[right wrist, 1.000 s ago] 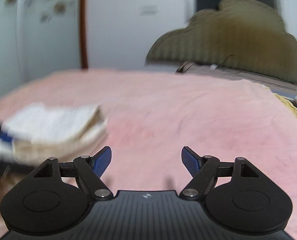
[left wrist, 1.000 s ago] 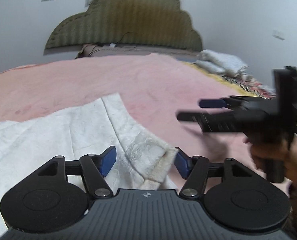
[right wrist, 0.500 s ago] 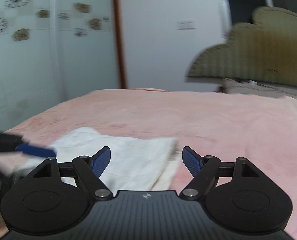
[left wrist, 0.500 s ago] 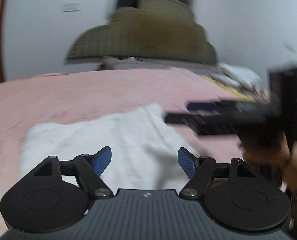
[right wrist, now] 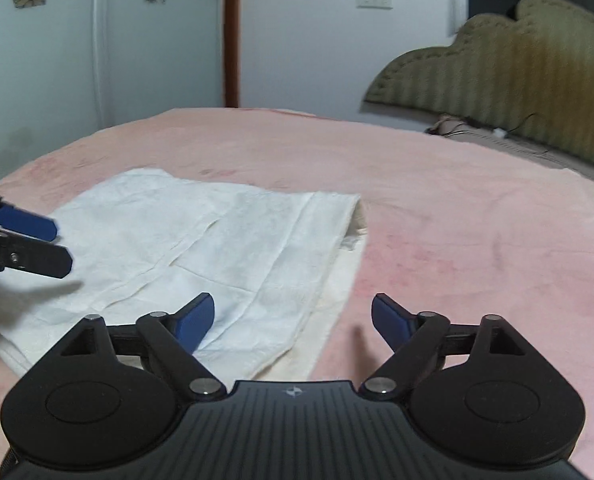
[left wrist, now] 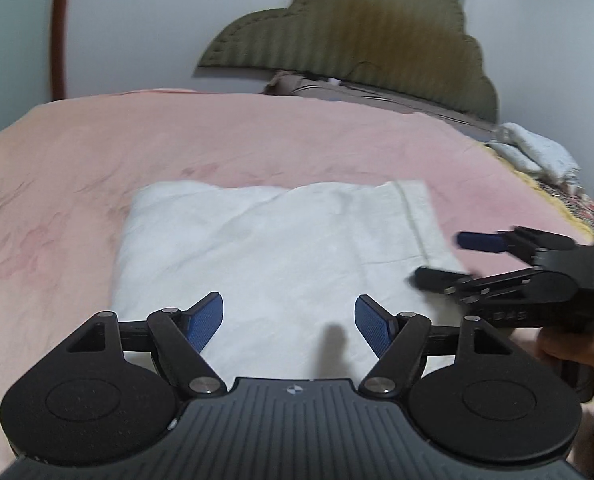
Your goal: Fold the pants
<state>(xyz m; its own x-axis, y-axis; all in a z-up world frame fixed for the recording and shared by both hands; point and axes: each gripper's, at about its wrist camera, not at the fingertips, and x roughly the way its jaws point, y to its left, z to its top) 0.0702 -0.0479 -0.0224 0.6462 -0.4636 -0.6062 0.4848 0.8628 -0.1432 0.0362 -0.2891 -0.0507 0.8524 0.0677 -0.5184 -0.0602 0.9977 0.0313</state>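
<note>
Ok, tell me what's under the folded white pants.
The white pants lie on the pink blanket, which shows on all sides. At their right edge a cream lower layer peeks out. Anything else beneath is covered.

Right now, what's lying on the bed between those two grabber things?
The folded white pants. In the left wrist view they spread from the left gripper across to the right gripper, whose jaws are opening, empty.
</note>
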